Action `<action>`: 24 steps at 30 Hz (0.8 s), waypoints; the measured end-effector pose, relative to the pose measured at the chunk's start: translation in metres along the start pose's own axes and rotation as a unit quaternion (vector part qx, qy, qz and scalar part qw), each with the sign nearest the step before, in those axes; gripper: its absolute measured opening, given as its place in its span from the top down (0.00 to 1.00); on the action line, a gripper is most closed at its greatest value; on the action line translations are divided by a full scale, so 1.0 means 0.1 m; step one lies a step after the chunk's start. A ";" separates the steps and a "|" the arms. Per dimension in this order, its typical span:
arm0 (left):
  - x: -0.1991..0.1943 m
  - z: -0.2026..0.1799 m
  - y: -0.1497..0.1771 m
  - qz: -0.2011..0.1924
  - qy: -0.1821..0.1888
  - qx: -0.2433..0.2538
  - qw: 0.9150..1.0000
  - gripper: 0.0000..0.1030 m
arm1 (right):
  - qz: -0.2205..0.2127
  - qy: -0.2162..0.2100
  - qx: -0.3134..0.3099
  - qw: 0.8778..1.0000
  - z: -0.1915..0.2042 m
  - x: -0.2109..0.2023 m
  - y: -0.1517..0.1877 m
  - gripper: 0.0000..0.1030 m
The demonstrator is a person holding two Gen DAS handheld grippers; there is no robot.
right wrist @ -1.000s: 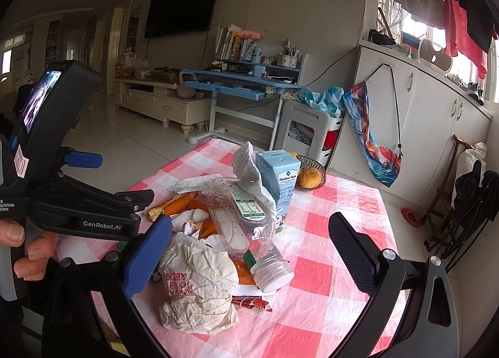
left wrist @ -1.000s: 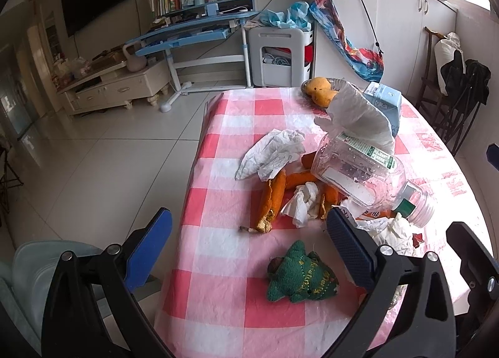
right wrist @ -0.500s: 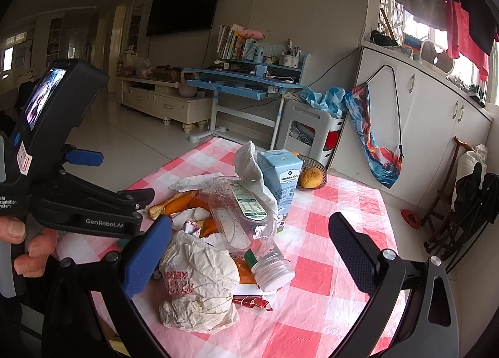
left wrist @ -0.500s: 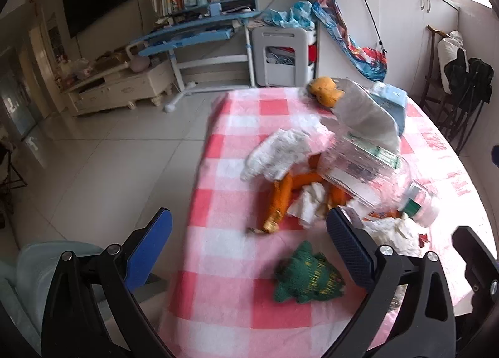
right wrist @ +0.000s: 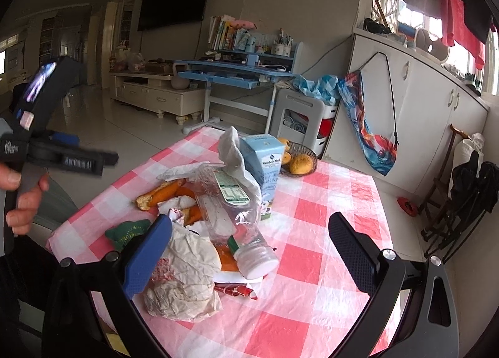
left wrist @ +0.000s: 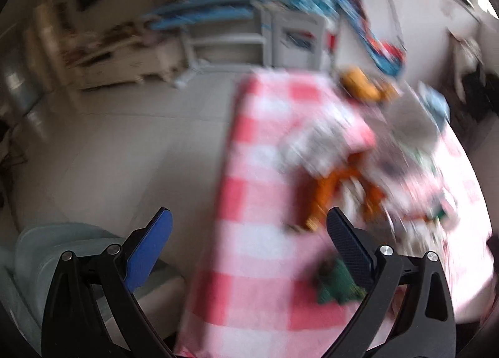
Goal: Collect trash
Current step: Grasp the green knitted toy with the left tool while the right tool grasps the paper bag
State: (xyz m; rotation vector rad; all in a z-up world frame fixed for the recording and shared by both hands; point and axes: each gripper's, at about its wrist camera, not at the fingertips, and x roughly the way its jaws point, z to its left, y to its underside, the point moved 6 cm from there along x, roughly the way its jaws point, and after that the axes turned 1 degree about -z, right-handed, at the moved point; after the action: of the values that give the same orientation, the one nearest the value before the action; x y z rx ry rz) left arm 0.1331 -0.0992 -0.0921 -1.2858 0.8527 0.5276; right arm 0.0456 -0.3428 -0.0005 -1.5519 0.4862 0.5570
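Note:
Trash is piled on the pink checked tablecloth: a clear plastic bottle lying on its side, a crumpled paper bag, orange peels, a red wrapper and a blue milk carton. My right gripper hovers open over the near side of the pile, holding nothing. The left wrist view is motion-blurred. In it my left gripper is open and empty above the table's left edge, with the peels ahead to its right.
A green knitted item lies at the table's near-left corner. A wire basket of oranges stands at the back. A hand holds the left gripper body. A pale green chair stands left of the table.
The left gripper has swung quickly, blurring its view; the table now sits further right in it. The right gripper has barely moved. Both stay open.

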 end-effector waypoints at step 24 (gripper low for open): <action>0.04 -0.51 0.37 0.065 0.076 0.073 0.992 0.74 | 0.107 -0.164 0.009 0.981 0.38 0.16 0.36 0.33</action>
State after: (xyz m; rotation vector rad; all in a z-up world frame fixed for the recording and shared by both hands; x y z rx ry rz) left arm 0.0946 -0.1409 -0.1203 -1.1518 1.0890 0.4653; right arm 0.0342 -0.3066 -0.0397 -1.3633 0.4051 0.9535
